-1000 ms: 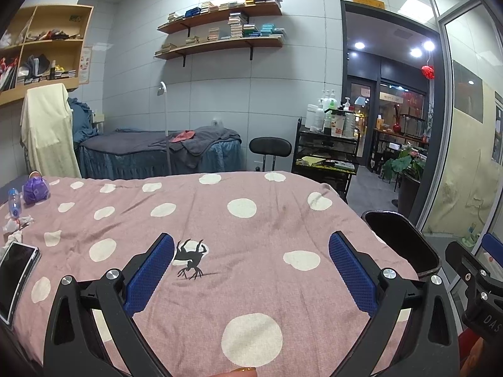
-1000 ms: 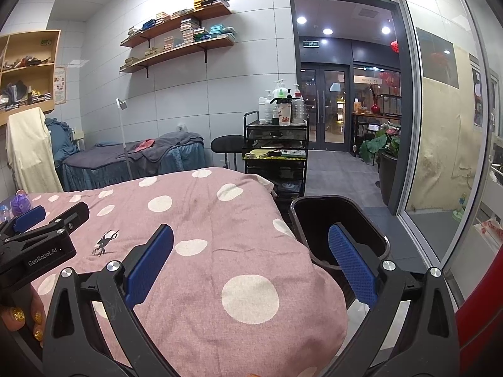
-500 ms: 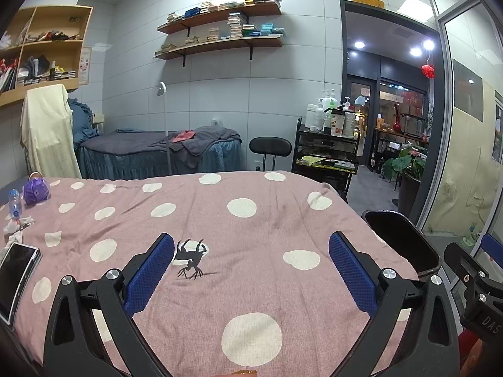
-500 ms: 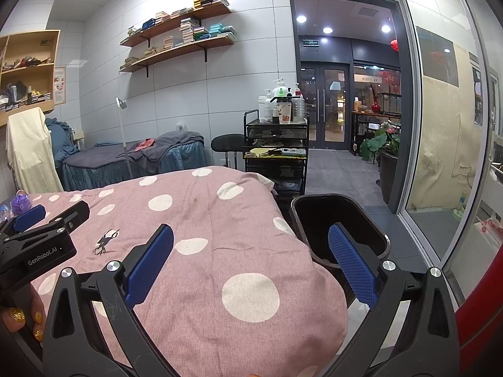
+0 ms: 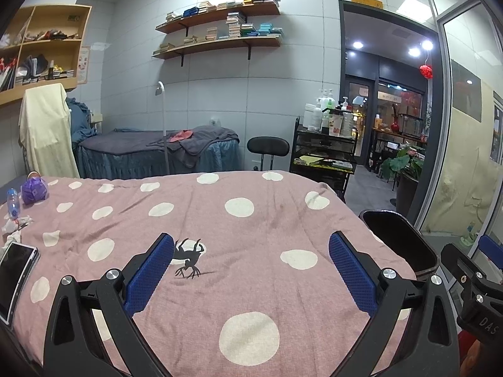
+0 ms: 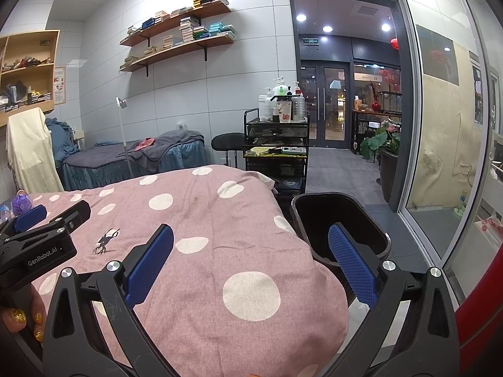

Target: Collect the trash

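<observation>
Holding both tongs low over a bed (image 5: 251, 220) with a pink, white-dotted cover, I have nothing gripped yet. My left tongs (image 5: 251, 270) are spread wide and empty, hovering above the near middle of the cover. My right tongs (image 6: 251, 264) are spread wide and empty too, straddling the bed's right edge, one finger over the cover and the other over a black bin (image 6: 342, 216).

The bin stands on the floor, tight against the bed's right edge, its mouth open; I judge it is parked there so trash can be dropped straight in.

The trash lies at the bed's far left edge, well apart from both tongs: crumpled white tissues (image 5: 14, 229), a small clear bottle (image 5: 13, 202) beside them, and a purple pouch (image 5: 34, 190) a little further back. Whether the pouch counts as trash I cannot tell. A phone (image 5: 15, 276) lies face up at the near left edge; it looks like something to leave alone.

A black spider shape (image 5: 188, 257) sits on the cover just beside my left tongs' left finger. I cannot tell whether it is printed or loose.

I judge collecting has not begun.
</observation>
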